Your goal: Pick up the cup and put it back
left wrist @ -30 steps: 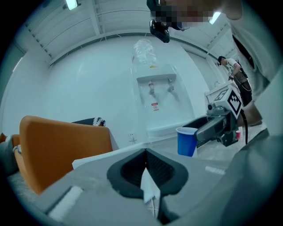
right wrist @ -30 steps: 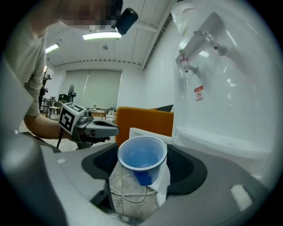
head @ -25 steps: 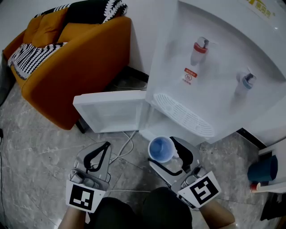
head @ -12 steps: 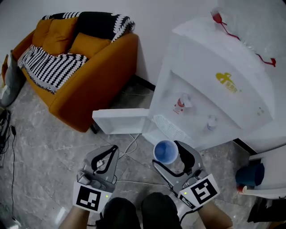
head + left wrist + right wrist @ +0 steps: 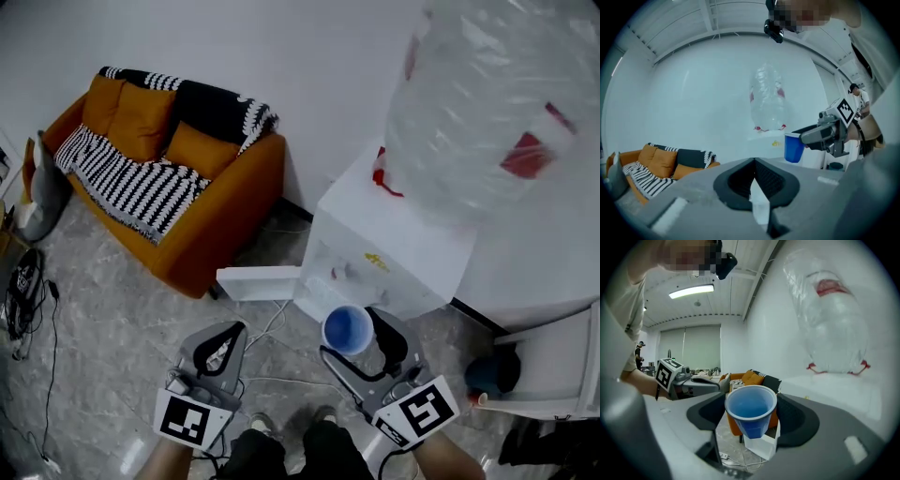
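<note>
A blue plastic cup [image 5: 348, 329] sits upright and empty between the jaws of my right gripper [image 5: 354, 335], which is shut on it. In the right gripper view the cup [image 5: 751, 411] fills the middle, with the black pads pressing on both its sides. It hangs in the air in front of the white water dispenser [image 5: 394, 244]. My left gripper [image 5: 234, 328] is to the left at about the same height, shut with nothing in it. In the left gripper view its pads [image 5: 754, 174] meet, and the cup [image 5: 793, 147] shows off to the right.
A large clear bottle [image 5: 487, 112] stands on the dispenser, whose white lower door [image 5: 258, 283] hangs open to the left. An orange sofa [image 5: 178, 178] with striped throws stands at the left. A white stand [image 5: 553, 375] with a dark blue thing [image 5: 492, 373] is at the right. Cables [image 5: 28, 291] lie on the floor.
The view has risen and pulled back: the dispenser's taps have shrunk and its bottle has come into sight. Both grippers stay low in the frame, the cup still held in the right one.
</note>
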`<move>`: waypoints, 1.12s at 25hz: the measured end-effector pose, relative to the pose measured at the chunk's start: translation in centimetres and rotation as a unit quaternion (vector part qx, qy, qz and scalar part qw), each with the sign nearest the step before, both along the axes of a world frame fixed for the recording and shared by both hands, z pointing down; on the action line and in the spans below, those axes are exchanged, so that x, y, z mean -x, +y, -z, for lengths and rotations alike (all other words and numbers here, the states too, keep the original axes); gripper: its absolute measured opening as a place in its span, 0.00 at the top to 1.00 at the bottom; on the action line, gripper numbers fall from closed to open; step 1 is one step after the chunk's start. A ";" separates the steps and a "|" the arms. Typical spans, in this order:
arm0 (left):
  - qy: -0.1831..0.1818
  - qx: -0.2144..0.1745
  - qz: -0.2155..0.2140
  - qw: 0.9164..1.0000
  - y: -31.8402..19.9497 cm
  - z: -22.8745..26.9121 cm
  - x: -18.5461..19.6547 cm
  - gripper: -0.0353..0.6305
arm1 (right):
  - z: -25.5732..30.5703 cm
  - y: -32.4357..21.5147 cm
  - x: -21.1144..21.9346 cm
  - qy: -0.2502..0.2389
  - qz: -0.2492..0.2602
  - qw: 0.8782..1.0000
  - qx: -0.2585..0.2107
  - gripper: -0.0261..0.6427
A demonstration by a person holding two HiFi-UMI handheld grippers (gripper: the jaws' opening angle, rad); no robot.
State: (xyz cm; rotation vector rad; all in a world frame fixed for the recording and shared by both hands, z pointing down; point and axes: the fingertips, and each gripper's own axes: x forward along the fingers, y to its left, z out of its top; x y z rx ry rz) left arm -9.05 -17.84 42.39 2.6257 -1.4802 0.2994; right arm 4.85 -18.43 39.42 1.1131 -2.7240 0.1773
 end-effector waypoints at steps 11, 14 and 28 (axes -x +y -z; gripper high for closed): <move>-0.002 -0.032 -0.001 0.999 4.5 21.2 0.0 0.94 | 22.1 5.0 -0.8 -0.013 -0.011 0.999 -0.050 0.44; -0.003 -0.044 -0.005 0.999 5.9 25.6 -0.3 0.94 | 26.5 6.5 -1.1 -0.017 -0.015 0.998 -0.062 0.44; -0.004 -0.059 0.003 0.998 10.7 31.3 0.5 0.94 | 31.1 11.4 -1.6 -0.016 -0.042 0.998 -0.047 0.44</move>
